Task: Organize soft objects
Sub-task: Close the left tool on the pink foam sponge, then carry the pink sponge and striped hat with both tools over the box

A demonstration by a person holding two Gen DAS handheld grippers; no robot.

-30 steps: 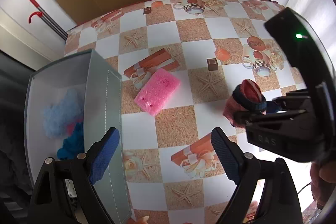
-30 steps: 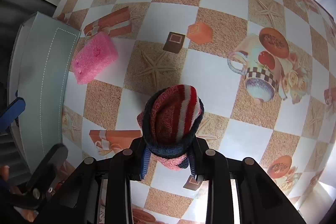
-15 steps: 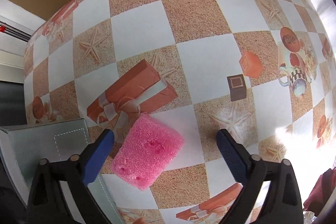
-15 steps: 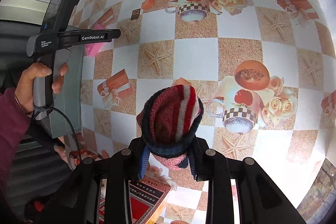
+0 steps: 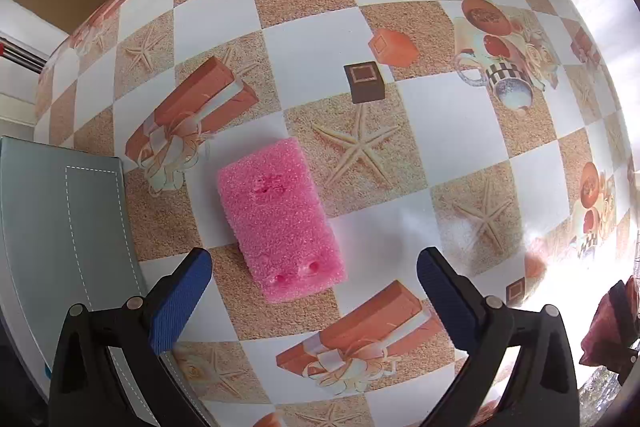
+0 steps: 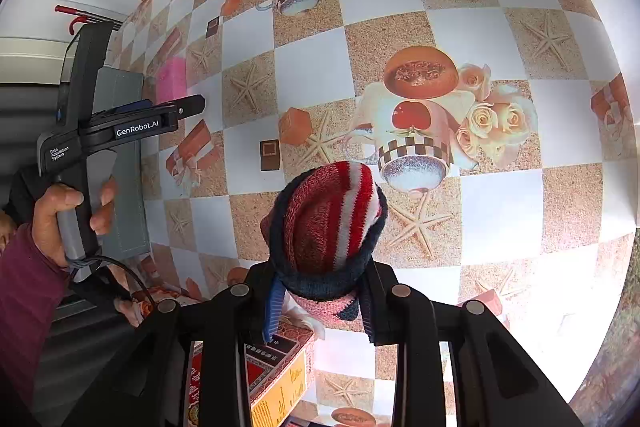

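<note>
A pink sponge [image 5: 280, 217] lies flat on the checkered tablecloth, just ahead of and between the fingers of my left gripper [image 5: 314, 281], which is open and above it, touching nothing. It also shows small in the right wrist view [image 6: 171, 83]. My right gripper [image 6: 320, 301] is shut on a red, white and navy knitted sock roll [image 6: 328, 223] and holds it above the table. That roll peeks in at the left wrist view's right edge [image 5: 612, 323]. The left gripper [image 6: 168, 111] shows in the right wrist view, held by a hand.
A grey fabric bin [image 5: 60, 239] stands at the left beside the sponge, also in the right wrist view [image 6: 124, 163]. A printed cardboard box [image 6: 276, 375] sits below my right gripper at the table's near edge. A brown board stands behind the table.
My left gripper has moved from beside the bin to over the sponge, which now lies between its open fingers. My right gripper has drawn back to the right, still holding the sock roll.
</note>
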